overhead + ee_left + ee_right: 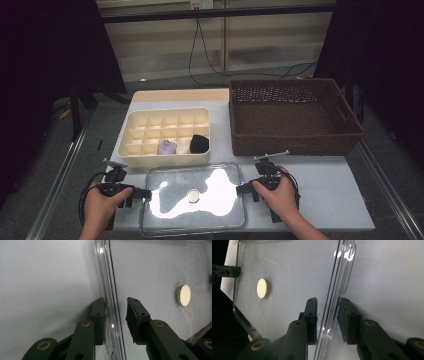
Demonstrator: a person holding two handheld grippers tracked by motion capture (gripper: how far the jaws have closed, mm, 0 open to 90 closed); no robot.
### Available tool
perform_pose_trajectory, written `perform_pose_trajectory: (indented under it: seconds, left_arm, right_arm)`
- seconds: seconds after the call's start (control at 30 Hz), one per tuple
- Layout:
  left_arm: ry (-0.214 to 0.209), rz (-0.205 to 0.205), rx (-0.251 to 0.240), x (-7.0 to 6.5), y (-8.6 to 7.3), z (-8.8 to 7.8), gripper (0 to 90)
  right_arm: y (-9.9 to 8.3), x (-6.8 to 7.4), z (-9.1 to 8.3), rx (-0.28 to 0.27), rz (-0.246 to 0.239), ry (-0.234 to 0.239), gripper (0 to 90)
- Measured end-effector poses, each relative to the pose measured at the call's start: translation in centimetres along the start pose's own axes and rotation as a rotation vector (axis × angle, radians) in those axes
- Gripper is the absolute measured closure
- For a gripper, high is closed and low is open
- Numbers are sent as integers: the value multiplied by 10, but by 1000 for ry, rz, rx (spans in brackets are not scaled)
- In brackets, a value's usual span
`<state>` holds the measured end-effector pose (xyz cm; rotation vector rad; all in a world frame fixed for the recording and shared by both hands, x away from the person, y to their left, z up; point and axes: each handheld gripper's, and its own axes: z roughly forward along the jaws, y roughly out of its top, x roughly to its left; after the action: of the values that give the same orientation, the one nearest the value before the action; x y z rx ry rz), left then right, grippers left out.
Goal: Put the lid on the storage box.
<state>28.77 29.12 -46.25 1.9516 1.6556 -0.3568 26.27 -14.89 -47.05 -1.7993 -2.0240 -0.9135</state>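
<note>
A clear rectangular lid [200, 212] with a round white knob [192, 195] lies flat on the white table at its front edge. My left gripper [145, 193] is at the lid's left rim and my right gripper [240, 189] at its right rim, each held by a hand. In the left gripper view the lid's raised rim [110, 277] runs between the jaws of the left gripper [115, 301], which close on it; the knob [183, 295] lies beyond. In the right gripper view the right gripper [327, 301] is likewise shut on the rim [337, 277], with the knob [263, 288] farther off.
A cream divided organiser box [131, 122] stands behind the lid, with a purple item [167, 147], a white item [184, 145] and a black item [199, 143] in its front row. A dark wicker basket [290, 84] sits at the back right. Cables hang behind the table.
</note>
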Motion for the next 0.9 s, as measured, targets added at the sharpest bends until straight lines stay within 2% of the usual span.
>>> perform_pose_trajectory:
  seconds: [0.1,0.17,0.3,0.33,0.4,0.47,0.57,0.6,0.63,0.67,0.77,0.8,0.83,0.87,0.9]
  left_arm:
    - [10,23,-4,-2,0,-1,694]
    - [-8,12,2,-2,1,-2,704]
    - [-31,30,-11,-6,0,-6,740]
    - [-50,48,-34,-8,0,-11,750]
    - [-69,54,-55,-10,-1,-14,764]
    - [-73,79,-57,-14,0,-16,768]
    - [-87,93,-63,-16,0,-18,781]
    - [-78,133,-72,-16,1,-21,781]
    - [-94,119,-88,-19,1,-22,785]
    - [-89,133,-96,-19,2,-23,786]
    - [-96,152,-114,-23,3,-27,787]
    - [-91,170,-123,-23,3,-29,786]
    - [-91,174,-150,-27,4,-32,786]
    - [-91,174,-150,-27,4,-32,786]
    - [-85,199,-158,-28,5,-35,786]
  right_arm:
    - [-1,0,-1,-5,6,1,707]
    - [-2,-1,-2,-11,6,16,714]
    - [-2,-2,-8,-43,-11,12,717]
    - [-2,-5,-13,-56,-4,28,725]
    - [-3,-5,-17,-79,-9,31,726]
    - [-4,-4,-21,-94,-16,32,727]
    - [-3,-4,-28,-125,-24,40,728]
    - [-3,-4,-28,-125,-24,40,728]
    - [-3,-4,-30,-136,-25,46,728]
    - [-3,-3,-33,-149,-43,46,727]
    - [-3,-3,-34,-152,-57,41,723]
    - [-2,-1,-37,-167,-66,53,723]
    - [-2,0,-38,-173,-83,50,720]
    - [-2,0,-38,-173,-83,50,720]
    - [0,3,-40,-194,-118,46,719]
